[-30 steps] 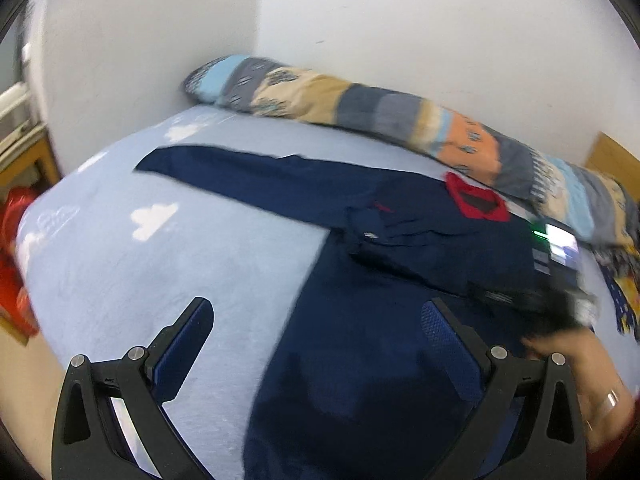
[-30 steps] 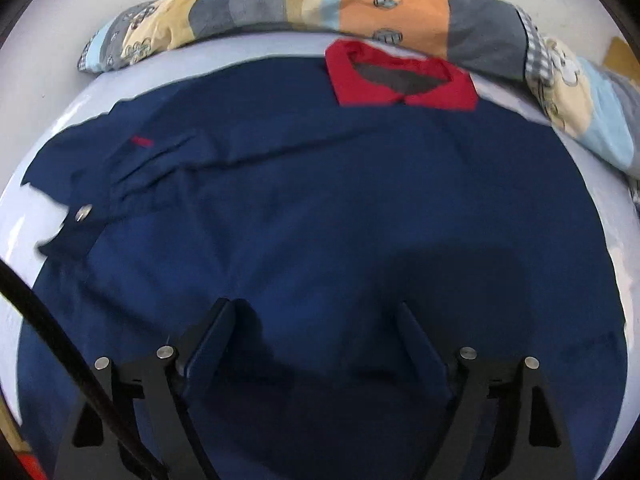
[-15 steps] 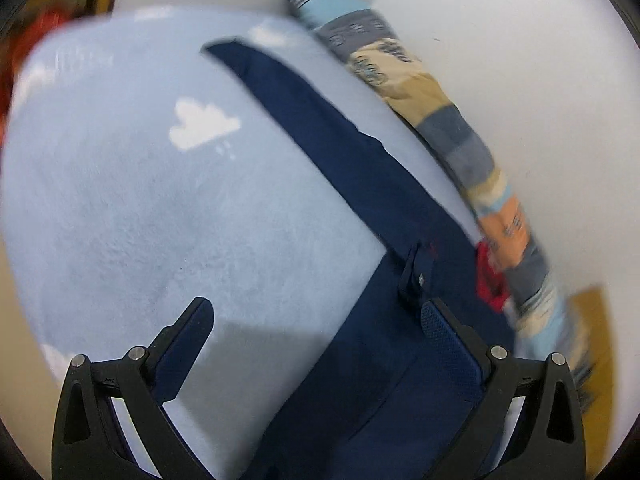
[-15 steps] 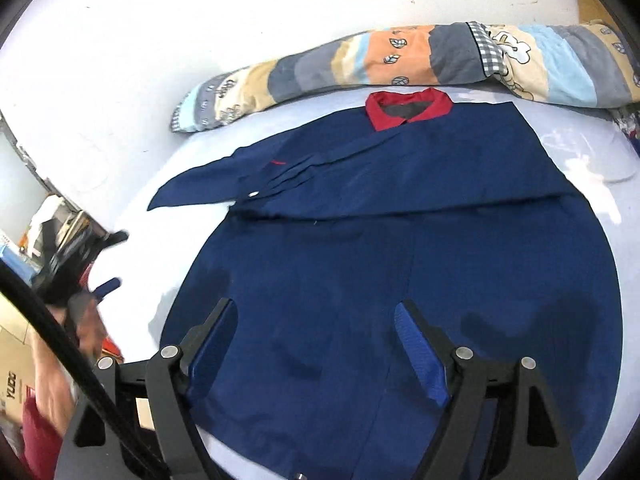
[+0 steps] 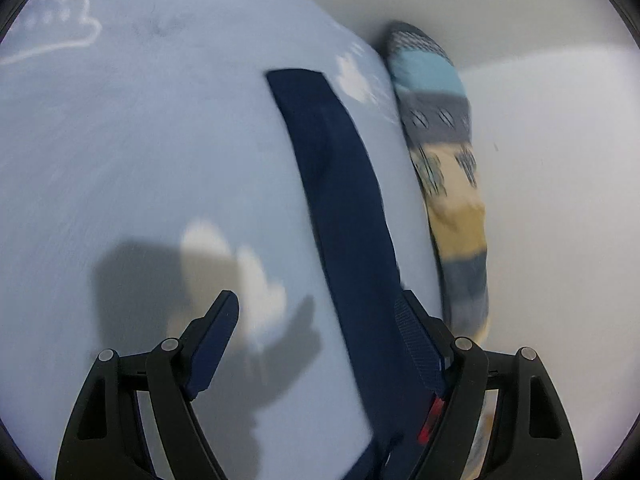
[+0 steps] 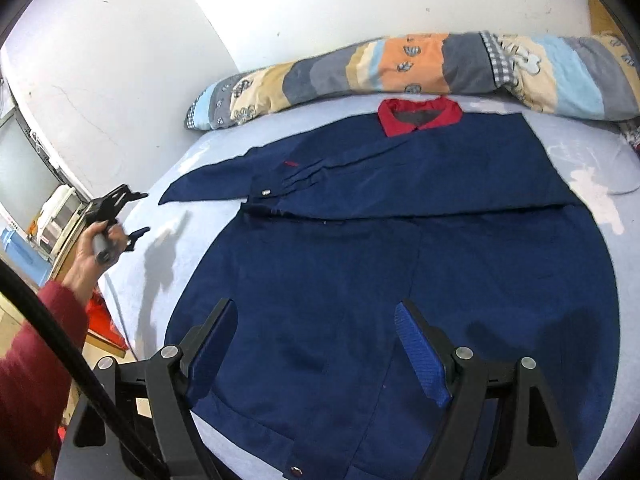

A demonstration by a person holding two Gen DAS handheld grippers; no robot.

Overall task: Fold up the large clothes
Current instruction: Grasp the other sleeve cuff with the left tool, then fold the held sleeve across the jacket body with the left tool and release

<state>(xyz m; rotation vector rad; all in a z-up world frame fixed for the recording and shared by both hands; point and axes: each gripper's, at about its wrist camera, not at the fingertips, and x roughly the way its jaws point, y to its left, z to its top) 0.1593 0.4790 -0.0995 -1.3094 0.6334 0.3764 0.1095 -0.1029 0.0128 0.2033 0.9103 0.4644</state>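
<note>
A large navy coat [image 6: 400,264] with a red collar [image 6: 420,114] lies flat on the light blue bed [image 6: 168,248]. One sleeve is folded across its chest. The other sleeve [image 5: 340,200] stretches out over the sheet, and its end [image 6: 180,196] shows in the right wrist view. My left gripper [image 5: 316,320] hovers over that sleeve with its jaws closing; the cloth runs under the right finger [image 5: 416,344], not pinched. A hand holds this left gripper [image 6: 143,213] just off the sleeve's end. My right gripper [image 6: 316,320] stands open above the coat's lower half, empty.
A long patchwork bolster [image 6: 400,68] lies along the white wall [image 6: 320,0] at the head of the bed. Shelves and boxes [image 6: 48,224] stand past the bed's left edge, with something red [image 6: 100,316] beside it. A black cable [image 6: 60,340] crosses the lower left.
My left gripper swung left along the outstretched sleeve, rolled, sank toward the bed, and its jaws narrowed. My right gripper pulled back and up from the coat, then held still.
</note>
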